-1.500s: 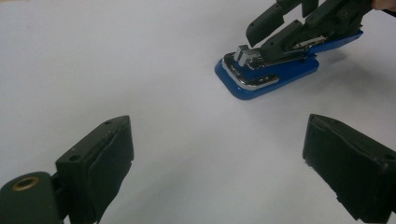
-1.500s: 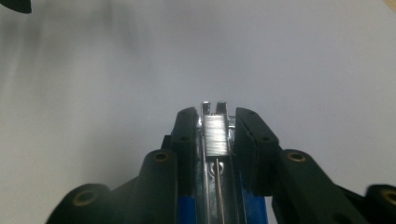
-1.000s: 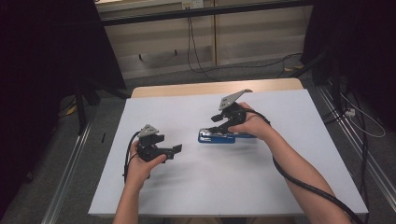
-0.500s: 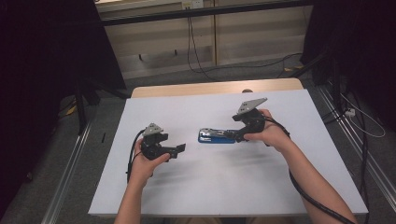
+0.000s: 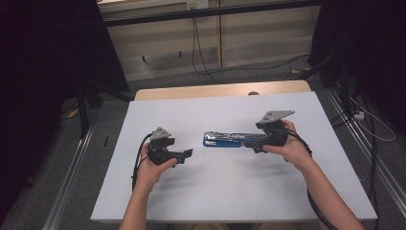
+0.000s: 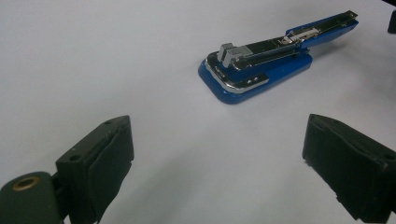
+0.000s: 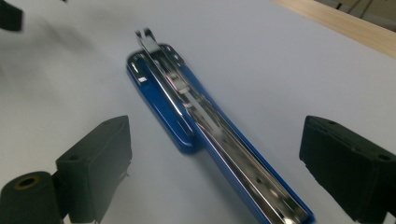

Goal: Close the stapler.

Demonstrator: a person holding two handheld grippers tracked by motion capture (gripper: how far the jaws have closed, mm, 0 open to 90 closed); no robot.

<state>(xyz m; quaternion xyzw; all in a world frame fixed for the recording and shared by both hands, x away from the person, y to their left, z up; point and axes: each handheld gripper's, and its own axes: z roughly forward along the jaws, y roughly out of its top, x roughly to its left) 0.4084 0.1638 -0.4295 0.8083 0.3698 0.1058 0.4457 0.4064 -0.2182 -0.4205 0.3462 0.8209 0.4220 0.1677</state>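
A blue and chrome stapler (image 5: 229,140) lies on the white table, its upper arm folded out flat to the right. My right gripper (image 5: 256,144) is at the stapler's right end. In the right gripper view the chrome arm (image 7: 205,126) runs between the jaws, which have just been opening, and the pads stand clear of it on both sides. My left gripper (image 5: 187,153) rests on the table left of the stapler, open with nothing in it. In the left gripper view the stapler (image 6: 261,65) lies ahead, beyond the gripper (image 6: 215,163).
The white table top (image 5: 215,196) ends in a wooden strip (image 5: 220,90) at the back. Metal rails (image 5: 72,187) run along the floor on both sides, and cables (image 5: 206,57) trail behind the table. Each gripper's cable hangs by its forearm.
The right hand has moved right along the stapler, from over its middle to its right end, and its jaws stand wider. The stapler now reaches farther right. The left hand stayed put.
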